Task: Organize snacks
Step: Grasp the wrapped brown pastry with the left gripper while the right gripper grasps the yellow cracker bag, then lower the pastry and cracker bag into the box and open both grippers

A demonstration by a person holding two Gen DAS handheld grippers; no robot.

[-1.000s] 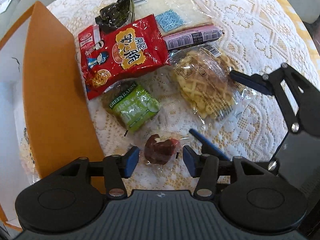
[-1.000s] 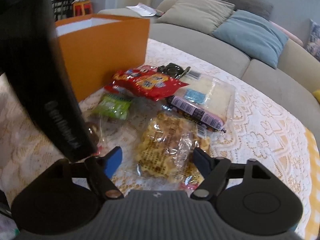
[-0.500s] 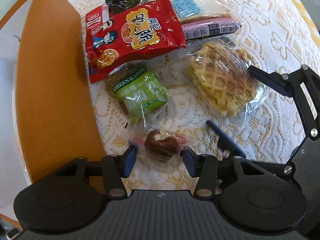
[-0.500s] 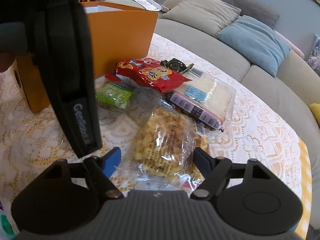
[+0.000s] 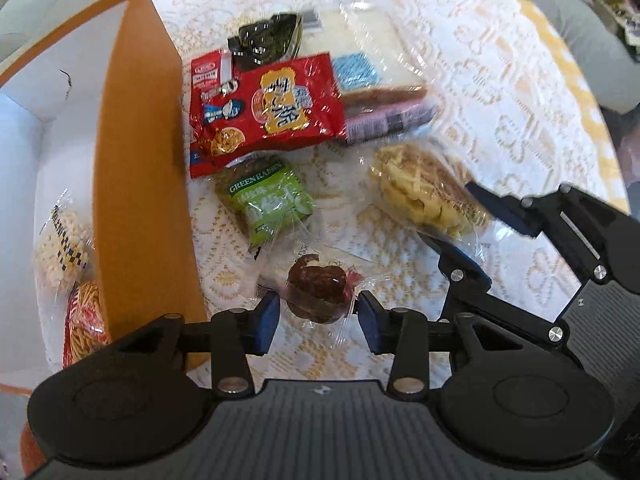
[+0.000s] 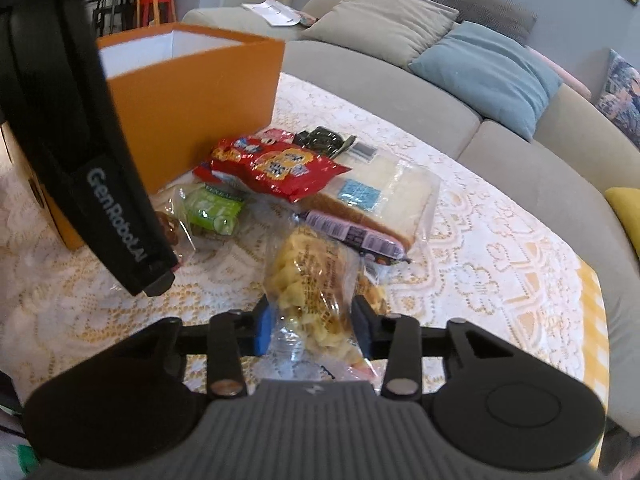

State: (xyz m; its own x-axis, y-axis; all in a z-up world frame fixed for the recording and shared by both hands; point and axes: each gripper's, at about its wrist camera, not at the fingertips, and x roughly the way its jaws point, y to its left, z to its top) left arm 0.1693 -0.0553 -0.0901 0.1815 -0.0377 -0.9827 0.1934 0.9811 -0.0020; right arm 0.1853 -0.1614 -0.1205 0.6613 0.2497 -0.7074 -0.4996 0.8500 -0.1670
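An orange box [image 5: 140,184] stands at the left with snack bags inside. On the lace cloth lie a red snack bag [image 5: 264,108], a green raisin pack [image 5: 268,200], a wrapped chocolate cake [image 5: 318,286], a waffle bag [image 5: 424,196], a pink sausage [image 5: 388,120], sliced bread [image 5: 360,48] and a dark seaweed pack [image 5: 264,38]. My left gripper [image 5: 318,320] is open with the chocolate cake between its fingers. My right gripper [image 6: 312,328] has closed in on the waffle bag [image 6: 312,292], its pads touching the bag's sides.
A grey sofa [image 6: 400,92] with beige and blue cushions curves behind the table. The left gripper's body [image 6: 88,160] blocks the left of the right wrist view. The orange box [image 6: 192,92] stands beyond the snacks there. The table edge [image 6: 596,320] runs at the right.
My left gripper moved forward so the chocolate cake now sits between its fingers. My right gripper narrowed from wide open onto the waffle bag.
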